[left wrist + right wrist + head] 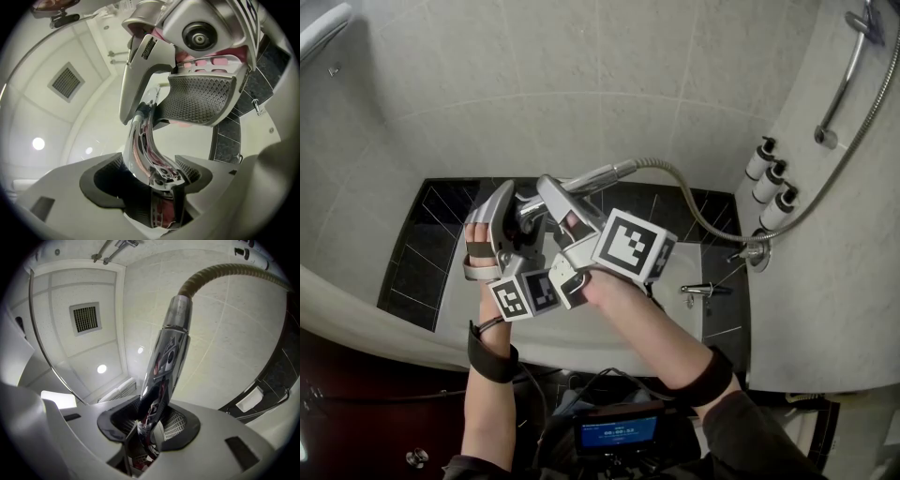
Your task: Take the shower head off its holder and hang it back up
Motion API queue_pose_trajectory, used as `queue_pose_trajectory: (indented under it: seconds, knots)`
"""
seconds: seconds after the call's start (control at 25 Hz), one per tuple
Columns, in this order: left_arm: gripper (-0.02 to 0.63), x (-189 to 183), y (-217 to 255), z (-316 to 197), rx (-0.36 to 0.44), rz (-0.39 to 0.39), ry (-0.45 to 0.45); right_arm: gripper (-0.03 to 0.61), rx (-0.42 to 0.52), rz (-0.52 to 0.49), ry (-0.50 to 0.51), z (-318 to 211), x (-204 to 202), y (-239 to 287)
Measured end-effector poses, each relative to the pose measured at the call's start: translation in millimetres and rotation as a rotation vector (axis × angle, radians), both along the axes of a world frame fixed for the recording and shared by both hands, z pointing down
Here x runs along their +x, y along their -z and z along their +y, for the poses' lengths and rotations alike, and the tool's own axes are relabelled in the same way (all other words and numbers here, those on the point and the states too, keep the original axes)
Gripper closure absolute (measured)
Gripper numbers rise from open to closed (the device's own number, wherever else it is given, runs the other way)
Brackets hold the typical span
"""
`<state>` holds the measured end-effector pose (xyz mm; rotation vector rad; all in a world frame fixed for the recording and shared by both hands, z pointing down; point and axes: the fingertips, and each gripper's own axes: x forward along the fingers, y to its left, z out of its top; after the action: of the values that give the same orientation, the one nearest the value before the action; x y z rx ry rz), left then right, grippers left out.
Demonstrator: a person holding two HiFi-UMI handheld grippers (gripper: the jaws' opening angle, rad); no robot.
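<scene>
Left gripper (pixel 152 165) clasps shower head (pixel 595 176); three bottles (pixel 772 183) line wall.

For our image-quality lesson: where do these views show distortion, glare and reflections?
Both gripper views: strong fisheye bending, black corners. Left gripper view: the chrome shower head mirrors pink and grey shapes. Right gripper view: a ceiling light is blown out white. Head view: evenly lit, fairly sharp.

My left gripper (pixel 152 165) and right gripper (pixel 150 419) are pale grey shells with dark gridded pads (pixel 199 98), each bearing a white cube (pixel 633 246) of black square markers. Black bands (pixel 492 361) wrap both wrists; the right arm wears a dark sleeve (pixel 755 436).
</scene>
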<state>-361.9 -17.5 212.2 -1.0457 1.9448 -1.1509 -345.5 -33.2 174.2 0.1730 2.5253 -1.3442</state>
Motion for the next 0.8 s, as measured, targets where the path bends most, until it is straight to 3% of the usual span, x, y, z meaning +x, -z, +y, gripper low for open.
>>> queue_pose_trajectory:
  seconds: [0.36,0.6,0.72,0.8]
  knots:
    - [0.268,-11,4,-4,0.000,0.046,-0.001,0.357,0.166,0.032,-0.037,-10,16,-8]
    - [0.272,-17,22,-12,0.023,0.044,-0.005,0.377,0.281,0.108,-0.122,-34,47,-35]
    - [0.272,-18,32,-18,0.022,0.023,-0.012,0.427,0.389,0.175,-0.191,-57,67,-56]
    - [0.272,-18,39,-24,0.012,0.007,-0.019,0.546,0.512,0.254,-0.269,-78,82,-69]
